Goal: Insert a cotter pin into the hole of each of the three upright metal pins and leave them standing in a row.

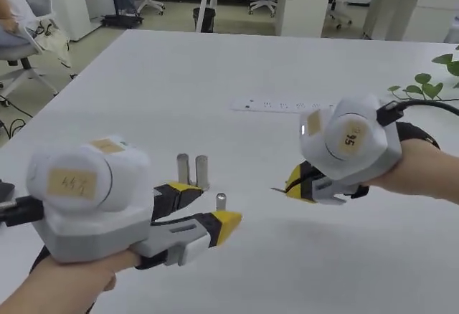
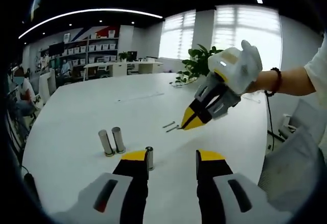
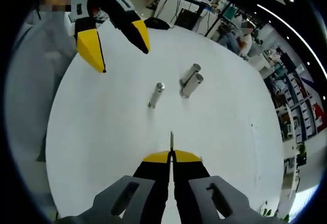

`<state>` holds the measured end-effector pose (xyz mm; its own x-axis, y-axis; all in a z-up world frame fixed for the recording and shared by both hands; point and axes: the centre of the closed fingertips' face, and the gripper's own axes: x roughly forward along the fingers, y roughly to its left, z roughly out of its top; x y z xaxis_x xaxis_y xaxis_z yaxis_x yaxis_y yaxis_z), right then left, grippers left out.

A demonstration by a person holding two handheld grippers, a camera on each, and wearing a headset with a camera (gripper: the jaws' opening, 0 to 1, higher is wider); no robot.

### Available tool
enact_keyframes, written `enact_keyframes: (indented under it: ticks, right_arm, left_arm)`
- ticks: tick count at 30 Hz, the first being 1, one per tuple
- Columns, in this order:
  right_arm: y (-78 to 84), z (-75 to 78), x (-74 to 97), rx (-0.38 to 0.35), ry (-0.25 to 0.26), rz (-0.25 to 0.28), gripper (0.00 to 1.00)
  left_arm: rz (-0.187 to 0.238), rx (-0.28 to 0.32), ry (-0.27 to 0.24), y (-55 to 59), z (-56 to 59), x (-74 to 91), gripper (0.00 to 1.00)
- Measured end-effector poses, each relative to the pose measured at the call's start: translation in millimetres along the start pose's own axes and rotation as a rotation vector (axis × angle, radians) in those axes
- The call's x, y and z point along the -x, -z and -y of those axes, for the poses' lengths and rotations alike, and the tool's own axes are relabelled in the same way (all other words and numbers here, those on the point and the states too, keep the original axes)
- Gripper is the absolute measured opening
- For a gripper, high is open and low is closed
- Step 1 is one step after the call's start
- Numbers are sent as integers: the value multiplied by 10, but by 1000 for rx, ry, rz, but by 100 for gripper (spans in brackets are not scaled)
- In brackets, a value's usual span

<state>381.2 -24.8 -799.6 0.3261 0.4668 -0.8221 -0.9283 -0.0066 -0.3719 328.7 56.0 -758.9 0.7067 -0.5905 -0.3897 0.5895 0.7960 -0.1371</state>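
Seemingly nothing is threaded yet: the right gripper [image 3: 172, 155], clamped on a cotter pin [image 3: 171, 141], hovers short of the lone metal pin [image 3: 156, 95], the wide-open left gripper [image 2: 171, 157] waits just beside it, and the paired pins [image 3: 190, 81] stand just beyond.

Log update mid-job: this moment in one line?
left gripper open near lone metal pin | right gripper shut on cotter pin | other two metal pins upright together

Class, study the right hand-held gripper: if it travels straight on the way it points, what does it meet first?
Probably the lone metal pin, almost dead ahead of the cotter pin clamped in the right hand-held gripper; depth is unclear, so it might just miss.
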Motion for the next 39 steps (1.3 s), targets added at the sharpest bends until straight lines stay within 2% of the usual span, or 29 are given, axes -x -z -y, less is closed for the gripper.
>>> enact_keyframes:
  ticks: [12, 18, 24, 34, 39]
  right_arm:
    - [-417, -224, 180, 80, 13, 101, 2]
    - [-567, -318, 244, 128, 27, 132, 2]
    - [-661, -394, 280, 150, 23, 154, 2]
    - [-800, -473, 355, 184, 22, 196, 2]
    - [-835, -499, 368, 202, 18, 200, 2]
  left_arm:
    - [2, 114, 57, -28, 115, 1, 27]
    - [13, 175, 83, -54, 169, 1, 23]
    - [27, 238, 107, -76, 206, 3, 17]
    - [38, 297, 132, -85, 260, 12, 8]
    - [45, 329, 139, -89, 263, 14, 6]
